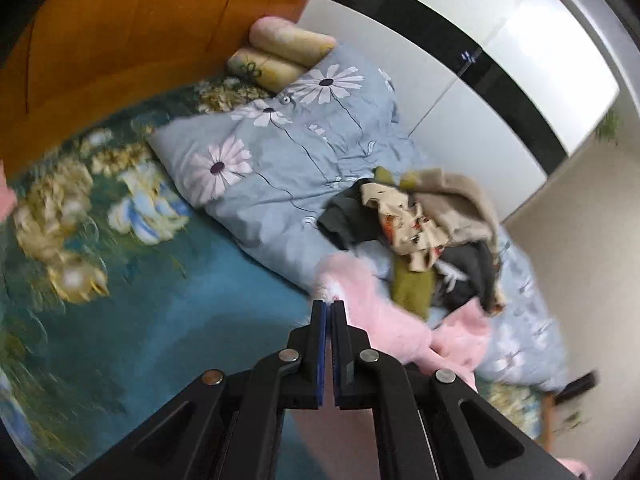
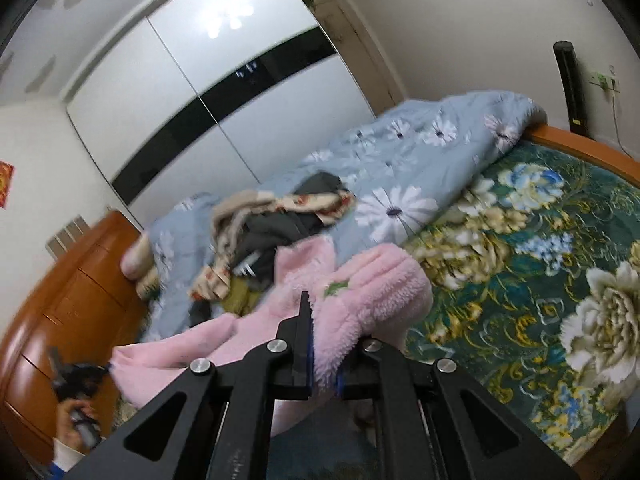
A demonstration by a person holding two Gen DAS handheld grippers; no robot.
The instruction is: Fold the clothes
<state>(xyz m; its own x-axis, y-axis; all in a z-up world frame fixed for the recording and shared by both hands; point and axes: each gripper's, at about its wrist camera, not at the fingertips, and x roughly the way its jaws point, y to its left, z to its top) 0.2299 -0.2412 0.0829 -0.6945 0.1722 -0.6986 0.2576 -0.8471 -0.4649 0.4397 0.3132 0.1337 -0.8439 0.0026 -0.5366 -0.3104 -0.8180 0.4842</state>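
Pink fleece is what I have in both hands: a fluffy pink garment (image 2: 360,280) stretched between my two tools above the bed. My right hand-held gripper (image 2: 320,344) is clamped on a thick fold of it, the pile bulging up over the right finger so that only the left finger's tip shows clearly. My left hand-held gripper (image 1: 329,308) has its jaws pressed together, and a small tuft at the garment's edge (image 1: 380,320) is pinched at the very tips; from there the cloth trails away to the right and down under the tool. In the right wrist view I can see the left tool (image 2: 74,376) low at the left edge, held in my left hand (image 2: 74,420), with the pink cloth running to it.

Just behind the garment sits a heap of unfolded clothes (image 1: 424,220): something dark grey, a cream printed piece, a beige one and an olive one, all tangled together. The heap rests on a light blue quilt with daisies (image 1: 280,152), which lies bunched along the far side of the bed. Under all of it is a teal blanket with large flowers (image 2: 540,280). Two rolled pillows (image 1: 280,52) lie against the orange wooden headboard (image 1: 140,40). Beyond the bed stands a white wardrobe with a black band (image 2: 224,112).
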